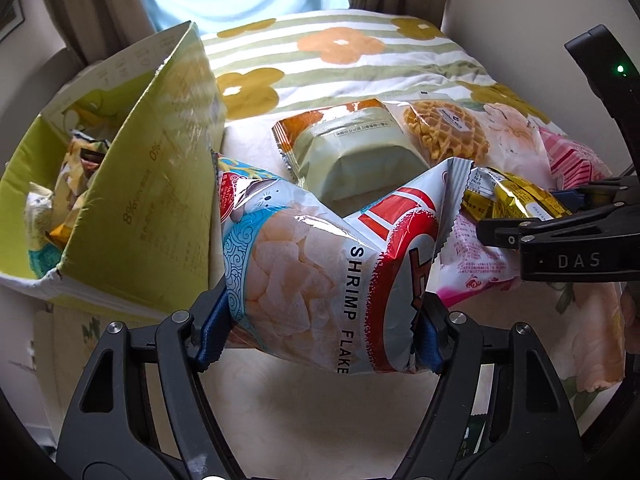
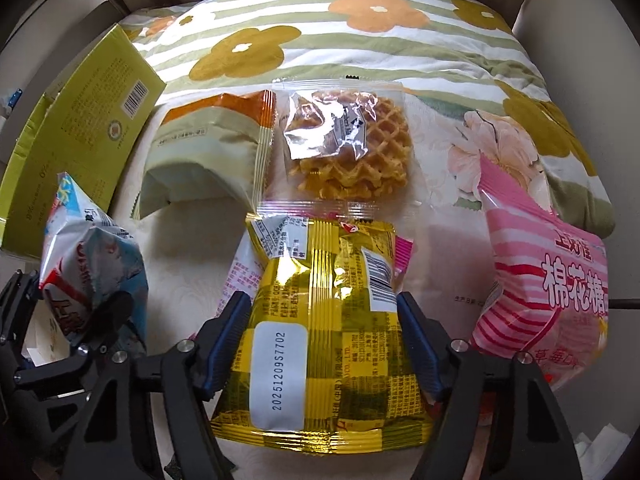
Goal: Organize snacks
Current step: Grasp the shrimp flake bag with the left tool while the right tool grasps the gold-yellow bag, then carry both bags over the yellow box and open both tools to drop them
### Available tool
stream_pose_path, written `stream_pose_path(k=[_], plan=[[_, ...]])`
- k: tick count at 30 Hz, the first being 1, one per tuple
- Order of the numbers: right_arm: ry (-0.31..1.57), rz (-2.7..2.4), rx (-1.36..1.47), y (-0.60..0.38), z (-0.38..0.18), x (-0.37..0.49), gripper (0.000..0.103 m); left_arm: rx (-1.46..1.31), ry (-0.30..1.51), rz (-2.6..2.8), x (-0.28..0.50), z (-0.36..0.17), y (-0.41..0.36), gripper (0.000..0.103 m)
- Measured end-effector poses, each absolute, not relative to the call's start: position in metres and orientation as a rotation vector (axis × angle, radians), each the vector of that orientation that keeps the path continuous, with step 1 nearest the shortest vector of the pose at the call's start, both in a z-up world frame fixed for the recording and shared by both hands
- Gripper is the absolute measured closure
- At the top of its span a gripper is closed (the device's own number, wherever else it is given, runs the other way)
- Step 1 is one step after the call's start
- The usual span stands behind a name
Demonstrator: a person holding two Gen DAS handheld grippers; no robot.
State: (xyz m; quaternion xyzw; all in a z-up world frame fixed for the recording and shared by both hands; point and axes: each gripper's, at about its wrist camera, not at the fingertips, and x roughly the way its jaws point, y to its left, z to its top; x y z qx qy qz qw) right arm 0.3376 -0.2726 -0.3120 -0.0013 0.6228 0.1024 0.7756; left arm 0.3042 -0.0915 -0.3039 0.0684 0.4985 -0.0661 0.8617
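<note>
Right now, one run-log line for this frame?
left gripper: shut on shrimp flakes bag | right gripper: shut on yellow packet | green box: open

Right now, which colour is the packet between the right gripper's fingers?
Shiny gold-yellow checks, seen best in the right wrist view: the packet in the right gripper.

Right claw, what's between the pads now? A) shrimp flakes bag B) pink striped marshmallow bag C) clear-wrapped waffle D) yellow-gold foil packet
D: the right claw has its blue pads against both sides of the yellow-gold foil packet; the shrimp flakes bag sits in the left claw.
</note>
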Motion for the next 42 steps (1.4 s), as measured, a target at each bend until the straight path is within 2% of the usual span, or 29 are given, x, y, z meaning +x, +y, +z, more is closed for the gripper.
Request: stream_pose_path(k=[6,16,26,35,42], plan=[[1.334,0.229,0.008,-0.275,-0.306,0.337,0.046,0.129,1.033,-0.119,0.298,-0.296,-0.088,0.031],[1.279,0.309,0.042,-0.266,-0.273,0.323,0.047,0.105,0.98,-0.085,0.283,-0.262,-0.088,0.031],[1.114,0.433,0.031,-0.256,-0.199,0.32,0.048,0.075,0.842,-0.015,0.269,-0.184,-0.077,0.031],[0.951,0.513,-0.015,-0.207,-0.131,0.329,0.048,0.042,0.736,0.012,0.289,-0.125,-0.014,0.031],[0.885,0.534,-0.005,-0.145,-0.103,0.352,0.047,-0.003,0.761,0.025,0.327,-0.113,0.071,0.031]])
